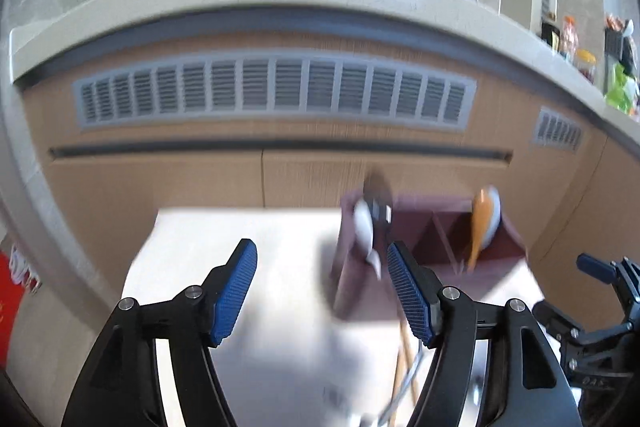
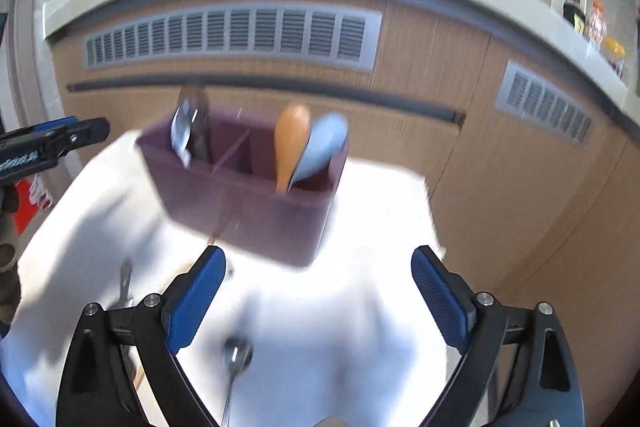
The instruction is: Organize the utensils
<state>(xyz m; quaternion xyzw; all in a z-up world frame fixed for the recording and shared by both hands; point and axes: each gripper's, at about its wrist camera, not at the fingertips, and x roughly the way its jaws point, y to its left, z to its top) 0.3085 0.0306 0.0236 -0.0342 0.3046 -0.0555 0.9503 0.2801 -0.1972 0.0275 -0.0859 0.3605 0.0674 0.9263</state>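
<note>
Both wrist cameras look down and forward over the white table toward the wooden cabinet front. The right one faces the maroon utensil holder point(image 2: 244, 183) squarely and close; the left one sits left of the holder point(image 1: 432, 239), slightly farther back. Both views share it.

White table point(image 2: 380, 219), maroon utensil caddy point(image 2: 248, 211) standing on it, metal spoon point(image 2: 237, 359) lying nearer

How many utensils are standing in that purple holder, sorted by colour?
In the purple holder, right wrist view:
Orange spoon: 1
Pale blue spoon: 1
Silvery metal utensils: 2, as far as the blur lets me tell
Total: 4
</note>
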